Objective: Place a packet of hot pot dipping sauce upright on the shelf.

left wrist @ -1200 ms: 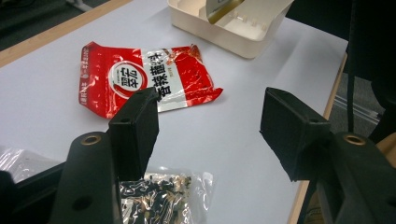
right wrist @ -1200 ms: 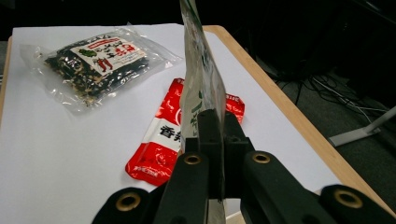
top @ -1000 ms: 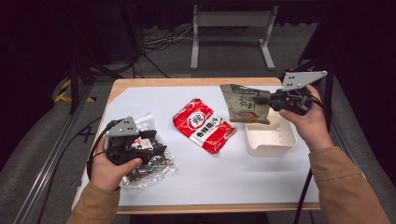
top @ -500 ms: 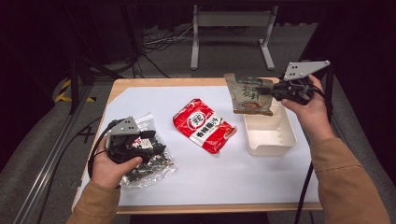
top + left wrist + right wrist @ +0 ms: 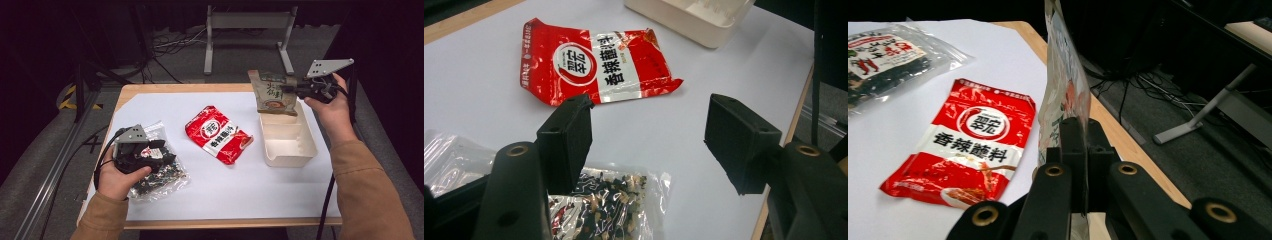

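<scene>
While clamped: pouch [image 5: 272, 92] in rt claw [image 5: 292, 89]

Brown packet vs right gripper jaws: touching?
Touching. In the right gripper view the right gripper has its jaws clamped on the brown packet's lower edge; the high view shows the packet hanging from it over the tray.

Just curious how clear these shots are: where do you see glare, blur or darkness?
High view: bright white table sheet, surroundings nearly black, slightly soft. Left gripper view: glare on the red sachet, near tongs blurred. Right gripper view: the held brown sachet is close and blurry.
</scene>
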